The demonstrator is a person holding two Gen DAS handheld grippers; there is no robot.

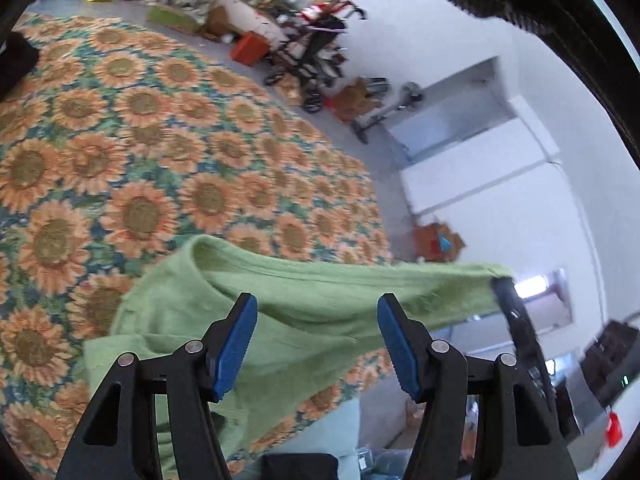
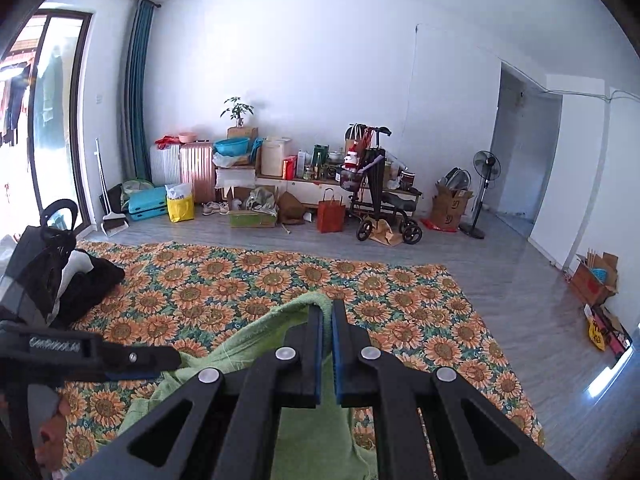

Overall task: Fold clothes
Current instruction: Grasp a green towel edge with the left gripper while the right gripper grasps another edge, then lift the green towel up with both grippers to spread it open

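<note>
Sunflower mat [image 2: 400, 304] below. Green shirt [image 1: 304, 320] hangs stretched between tongs: right gripper [image 2: 327, 344] pinched on its edge, left gripper [image 1: 316, 340] wide apart, empty, just beside collar.

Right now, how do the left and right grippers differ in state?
The left gripper is open, its blue pads apart and empty above the green shirt; the right gripper is shut, pinching that shirt's edge and holding it up. Both have black frames and blue pads.
</note>
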